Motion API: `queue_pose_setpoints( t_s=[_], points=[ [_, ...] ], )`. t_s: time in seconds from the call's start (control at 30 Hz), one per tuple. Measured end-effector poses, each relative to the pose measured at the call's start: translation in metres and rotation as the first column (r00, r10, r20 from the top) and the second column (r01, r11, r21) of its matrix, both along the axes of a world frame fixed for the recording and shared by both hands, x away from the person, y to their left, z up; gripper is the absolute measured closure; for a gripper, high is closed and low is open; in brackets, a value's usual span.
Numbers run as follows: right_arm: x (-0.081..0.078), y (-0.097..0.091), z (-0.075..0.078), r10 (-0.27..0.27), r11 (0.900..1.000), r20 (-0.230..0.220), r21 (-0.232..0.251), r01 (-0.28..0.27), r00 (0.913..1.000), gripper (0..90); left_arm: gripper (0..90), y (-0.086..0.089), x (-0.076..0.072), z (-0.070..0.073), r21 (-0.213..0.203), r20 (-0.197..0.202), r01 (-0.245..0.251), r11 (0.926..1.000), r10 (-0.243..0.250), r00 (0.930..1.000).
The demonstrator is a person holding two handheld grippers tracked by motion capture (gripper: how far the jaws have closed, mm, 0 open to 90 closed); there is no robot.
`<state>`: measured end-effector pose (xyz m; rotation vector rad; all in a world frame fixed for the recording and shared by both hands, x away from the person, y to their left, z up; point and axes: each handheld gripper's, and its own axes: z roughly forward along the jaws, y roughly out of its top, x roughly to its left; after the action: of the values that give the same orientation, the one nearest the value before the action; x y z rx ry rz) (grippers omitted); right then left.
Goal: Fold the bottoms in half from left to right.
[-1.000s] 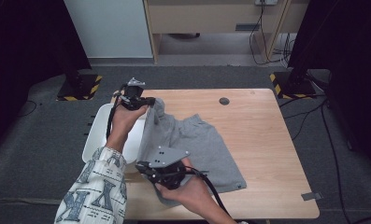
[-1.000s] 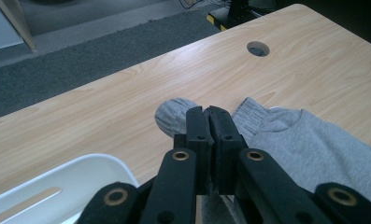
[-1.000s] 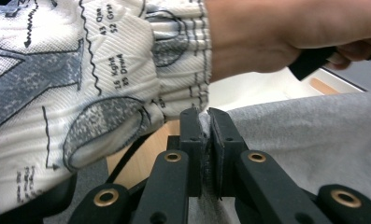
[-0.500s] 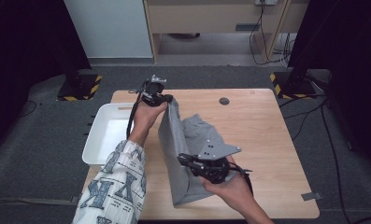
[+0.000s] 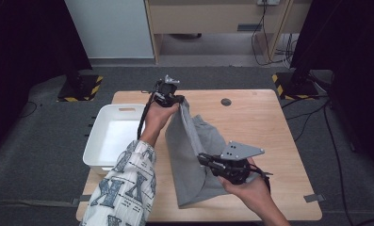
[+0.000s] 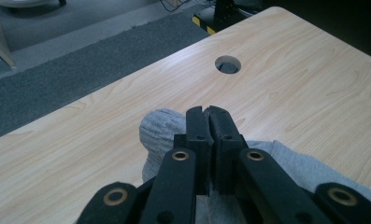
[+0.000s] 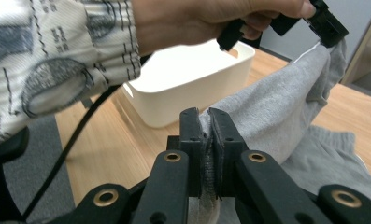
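Observation:
A grey garment [image 5: 187, 155] is lifted off the wooden table [image 5: 269, 132], stretched as a raised fold between both grippers. My left gripper [image 5: 177, 99] holds its far corner near the table's back, jaws shut on the cloth [image 6: 162, 128]. My right gripper [image 5: 204, 159] pinches the near edge of the same fold, jaws shut on grey fabric [image 7: 267, 112]. In the right gripper view the left gripper [image 7: 325, 28] grips the cloth's far corner, held by a hand in a patterned sleeve [image 7: 57, 60]. The rest of the garment lies on the table.
A white plastic bin [image 5: 111, 134] stands at the table's left edge, seen close behind the cloth as the bin [image 7: 188, 81] in the right gripper view. A round cable hole [image 5: 226, 101] sits near the table's back edge. Dark floor surrounds the table.
Both grippers have carried the grey garment to the right, from over the bin's edge toward the table's middle. The fold between them now stands more upright.

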<state>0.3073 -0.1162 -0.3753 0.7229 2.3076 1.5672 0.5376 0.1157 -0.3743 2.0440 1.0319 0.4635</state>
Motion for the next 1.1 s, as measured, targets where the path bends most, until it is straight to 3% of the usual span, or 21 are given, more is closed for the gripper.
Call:
queue_pose_setpoints(
  t_s=[0.13, 0.33, 0.53, 0.67, 1.1],
  points=[
    [0.004, -0.012, -0.013, -0.026, 0.9995, -0.020, -0.020, 0.026, 0.9995, 85.1, 87.6, -0.005, 0.002, -0.006, -0.006, 0.000, 0.005, 1.0000, -0.005, 1.0000],
    [0.005, -0.025, -0.015, -0.048, 0.9987, -0.028, -0.019, 0.048, 0.9984, 85.1, 87.6, -0.012, 0.003, -0.009, -0.010, 0.004, 0.012, 0.9999, -0.012, 0.9999],
    [0.005, -0.038, -0.025, -0.070, 0.9965, -0.042, -0.050, 0.068, 0.9967, 85.0, 87.6, -0.019, 0.003, -0.016, -0.011, -0.008, 0.023, 0.9997, -0.023, 0.9997],
    [0.005, -0.043, -0.033, -0.073, 0.9949, -0.047, -0.074, 0.070, 0.9962, 85.0, 87.6, -0.024, 0.003, -0.020, -0.016, 0.001, 0.034, 0.9993, -0.034, 0.9994],
    [0.003, -0.053, -0.042, -0.093, 0.9923, -0.053, -0.087, 0.088, 0.9943, 85.1, 87.7, -0.030, 0.003, -0.021, -0.019, 0.014, 0.039, 0.9991, -0.039, 0.9992]
  ],
)
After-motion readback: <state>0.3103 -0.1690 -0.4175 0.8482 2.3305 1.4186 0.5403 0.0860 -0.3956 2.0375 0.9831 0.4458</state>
